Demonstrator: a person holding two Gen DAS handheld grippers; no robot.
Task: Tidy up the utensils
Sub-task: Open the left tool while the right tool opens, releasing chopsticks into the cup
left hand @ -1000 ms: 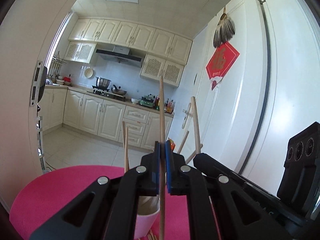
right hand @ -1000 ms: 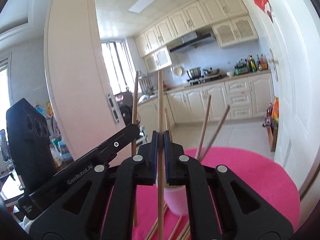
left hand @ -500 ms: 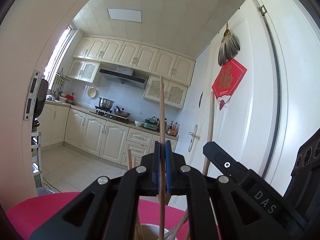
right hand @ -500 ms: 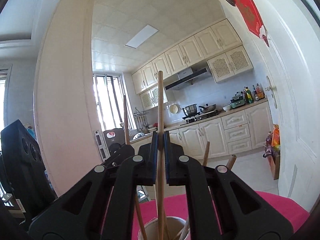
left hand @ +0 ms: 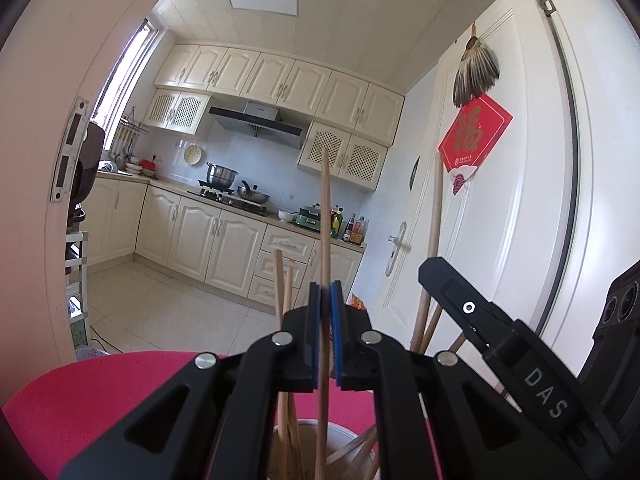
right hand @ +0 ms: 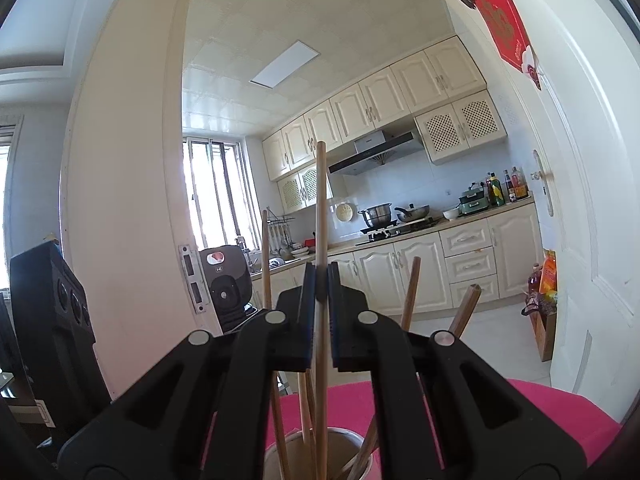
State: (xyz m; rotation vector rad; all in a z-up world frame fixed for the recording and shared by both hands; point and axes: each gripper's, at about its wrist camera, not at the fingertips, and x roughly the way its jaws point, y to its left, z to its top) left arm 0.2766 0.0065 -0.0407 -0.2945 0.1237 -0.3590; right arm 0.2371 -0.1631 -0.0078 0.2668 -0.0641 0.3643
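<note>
My left gripper [left hand: 325, 292] is shut on an upright wooden chopstick [left hand: 325, 216] whose lower end reaches into a white cup [left hand: 340, 432] just below the fingers. Several other chopsticks [left hand: 280, 288] lean in that cup. My right gripper [right hand: 319, 276] is shut on a second upright chopstick [right hand: 320, 200], its lower end inside the same cup [right hand: 344, 440]. The two grippers stand close side by side: the right one's body [left hand: 500, 340] shows at the right of the left wrist view, the left one's body [right hand: 48, 320] at the left of the right wrist view.
The cup stands on a round table with a pink cloth [left hand: 120, 392]. A white door [left hand: 500, 220] with a red paper decoration [left hand: 474, 136] is to the right. A door frame [right hand: 120, 200] rises at the left. Kitchen cabinets and a stove [left hand: 232, 196] lie far behind.
Both grippers have come forward over the cup and sunk a little, each keeping its chopstick. The cup, earlier ahead on the table, is now directly under the fingers with both chopstick ends inside.
</note>
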